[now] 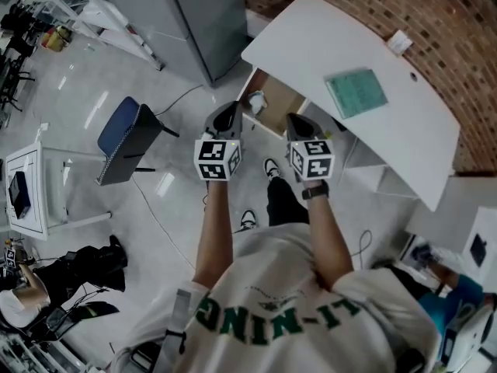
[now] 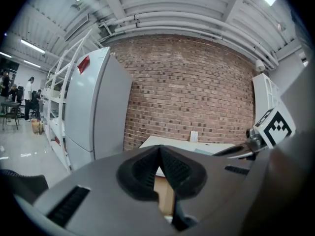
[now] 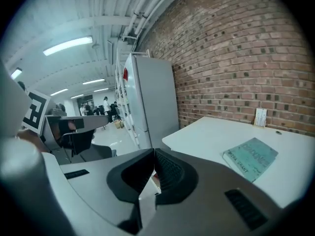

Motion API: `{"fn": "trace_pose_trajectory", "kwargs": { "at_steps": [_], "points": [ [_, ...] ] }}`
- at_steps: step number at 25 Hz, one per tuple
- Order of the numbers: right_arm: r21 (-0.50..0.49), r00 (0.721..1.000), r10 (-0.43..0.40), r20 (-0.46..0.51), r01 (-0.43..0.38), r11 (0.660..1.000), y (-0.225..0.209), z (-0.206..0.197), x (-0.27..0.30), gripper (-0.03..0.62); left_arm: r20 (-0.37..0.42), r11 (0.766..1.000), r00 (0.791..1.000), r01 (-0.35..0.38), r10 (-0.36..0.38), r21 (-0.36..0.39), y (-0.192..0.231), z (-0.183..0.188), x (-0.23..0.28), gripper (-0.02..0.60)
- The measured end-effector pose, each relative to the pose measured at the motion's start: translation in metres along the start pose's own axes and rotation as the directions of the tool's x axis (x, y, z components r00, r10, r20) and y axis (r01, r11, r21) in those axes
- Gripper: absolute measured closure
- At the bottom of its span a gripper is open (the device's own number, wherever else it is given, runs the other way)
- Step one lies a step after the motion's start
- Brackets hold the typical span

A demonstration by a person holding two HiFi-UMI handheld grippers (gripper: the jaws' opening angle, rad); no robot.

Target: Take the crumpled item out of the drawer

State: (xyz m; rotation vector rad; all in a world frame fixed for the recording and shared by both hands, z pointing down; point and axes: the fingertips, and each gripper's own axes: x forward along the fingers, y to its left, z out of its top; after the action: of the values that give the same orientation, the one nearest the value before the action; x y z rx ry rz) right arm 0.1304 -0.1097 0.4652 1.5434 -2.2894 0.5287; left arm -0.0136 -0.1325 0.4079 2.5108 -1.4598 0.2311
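Hovering before the open light-wood drawer (image 1: pixel 284 104) under the edge of the white tabletop (image 1: pixel 311 49), the left hand-held gripper (image 1: pixel 230 115) and right hand-held gripper (image 1: pixel 297 123) were closed, empty; the crumpled white item (image 1: pixel 257 99) lay inside.
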Motion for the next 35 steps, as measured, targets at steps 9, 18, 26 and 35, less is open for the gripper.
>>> {"fn": "trace_pose_trajectory", "kwargs": {
  "at_steps": [9, 18, 26, 35],
  "points": [
    [0.006, 0.987, 0.076, -0.144, -0.076, 0.997, -0.02, -0.03, 0.071, 0.589, -0.083, 0.995, 0.994, -0.072, 0.067, -0.068, 0.023, -0.036, 0.056, 0.583],
    [0.048, 0.962, 0.136, -0.235, -0.128, 0.991, -0.021, -0.065, 0.121, 0.589, -0.129, 0.994, 0.99, -0.062, 0.05, -0.093, 0.038, -0.071, 0.094, 0.584],
    [0.017, 0.946, 0.127, -0.299, -0.128, 0.992, -0.033, -0.093, 0.165, 0.589, -0.128, 0.998, 0.991, 0.036, -0.042, -0.045, 0.04, -0.101, 0.123, 0.583],
    [-0.012, 0.904, 0.161, -0.397, -0.181, 0.983, -0.039, -0.137, 0.223, 0.589, -0.129, 0.993, 0.988, 0.075, -0.086, -0.09, 0.063, -0.137, 0.145, 0.583]
  ]
}}
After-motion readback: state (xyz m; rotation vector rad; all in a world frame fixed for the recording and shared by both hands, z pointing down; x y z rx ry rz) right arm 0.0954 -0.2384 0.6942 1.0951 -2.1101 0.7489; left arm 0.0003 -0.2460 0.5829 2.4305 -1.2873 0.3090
